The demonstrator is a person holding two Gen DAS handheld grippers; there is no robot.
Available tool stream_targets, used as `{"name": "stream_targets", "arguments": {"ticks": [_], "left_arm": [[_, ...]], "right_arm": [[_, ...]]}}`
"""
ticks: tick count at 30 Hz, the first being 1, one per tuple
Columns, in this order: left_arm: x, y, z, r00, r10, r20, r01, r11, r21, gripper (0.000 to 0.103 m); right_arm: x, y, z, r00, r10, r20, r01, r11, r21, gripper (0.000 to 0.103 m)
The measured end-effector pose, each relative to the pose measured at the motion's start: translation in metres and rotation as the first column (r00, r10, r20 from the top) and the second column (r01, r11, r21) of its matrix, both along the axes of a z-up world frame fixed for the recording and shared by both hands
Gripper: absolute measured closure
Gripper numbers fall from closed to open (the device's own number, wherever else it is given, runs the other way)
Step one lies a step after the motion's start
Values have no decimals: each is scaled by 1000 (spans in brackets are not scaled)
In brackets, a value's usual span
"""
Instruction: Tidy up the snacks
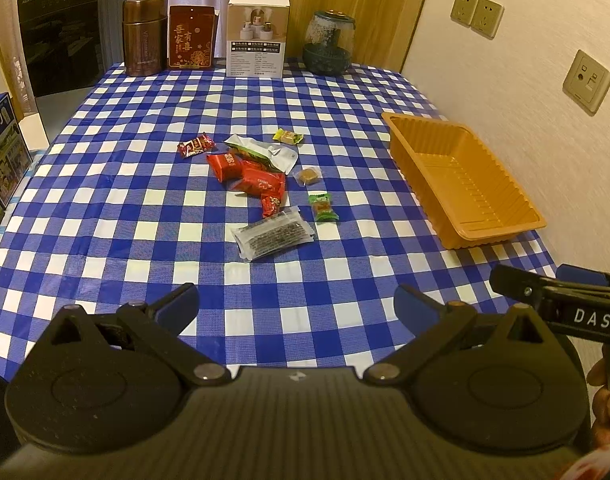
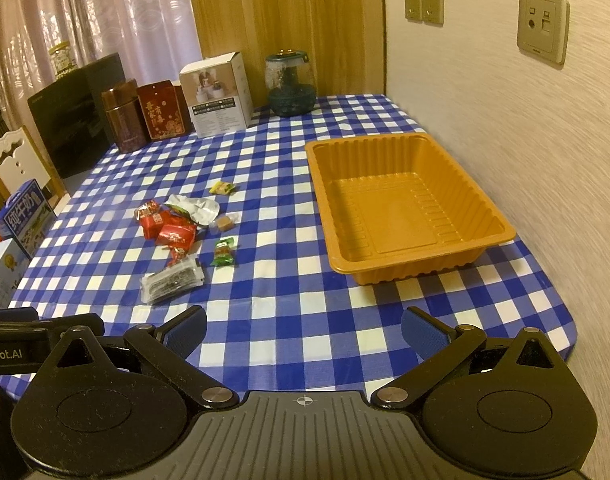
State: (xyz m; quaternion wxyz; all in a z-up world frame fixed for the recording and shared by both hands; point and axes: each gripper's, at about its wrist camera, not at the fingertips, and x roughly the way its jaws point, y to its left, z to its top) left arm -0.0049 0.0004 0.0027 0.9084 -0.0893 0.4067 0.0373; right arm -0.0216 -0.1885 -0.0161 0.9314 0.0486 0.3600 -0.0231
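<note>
The blue-and-white checked tablecloth (image 2: pixel 289 280) looks like smooth, slightly glossy plastic sheet. The orange tray (image 2: pixel 409 204) is thin ribbed plastic with a soft sheen. The red snack wrappers (image 1: pixel 249 174) are shiny foil; the wall (image 2: pixel 505 120) is rough-textured.

Dim, warm indoor light; sharp centre, strong fisheye bending at edges.

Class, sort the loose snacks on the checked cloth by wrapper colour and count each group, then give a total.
Red wrappers: 4 (first)
Green wrappers: 1
Yellow wrappers: 1
Clear wrapper, brown sweet: 1
Clear pack, dark contents: 1
White and green pouch: 1
Total: 9
</note>
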Motion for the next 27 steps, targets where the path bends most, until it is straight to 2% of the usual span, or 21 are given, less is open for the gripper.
{"name": "stream_targets", "arguments": {"ticks": [27], "left_arm": [[0,2,-3,1000,9,-6,-9,1000,-22,0]], "right_arm": [[1,0,-1,1000,-4,-2,4,1000,8,0]]}}
